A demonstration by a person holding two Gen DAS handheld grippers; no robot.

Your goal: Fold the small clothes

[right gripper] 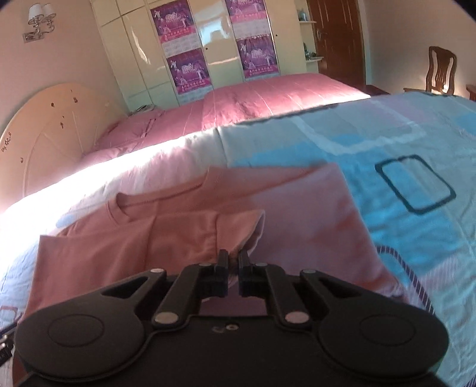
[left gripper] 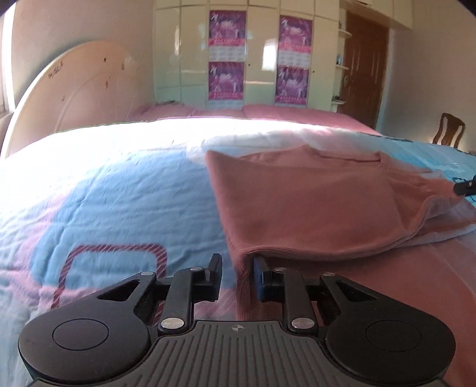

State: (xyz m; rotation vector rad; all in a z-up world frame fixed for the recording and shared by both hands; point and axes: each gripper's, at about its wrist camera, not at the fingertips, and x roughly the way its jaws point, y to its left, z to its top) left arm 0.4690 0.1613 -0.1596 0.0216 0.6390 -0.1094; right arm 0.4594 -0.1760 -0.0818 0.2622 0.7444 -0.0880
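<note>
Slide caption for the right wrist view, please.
Right gripper shut on the folded-over sleeve edge of a pink T-shirt spread on a blue-and-pink quilt.

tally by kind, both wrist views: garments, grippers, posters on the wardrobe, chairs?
Salmon-pink cotton T-shirt: 1
Black two-finger grippers: 2, left gripper, right gripper
Purple posters on the cream wardrobe: 4, for example
Brown wooden chair: 1
Total: 8
</note>
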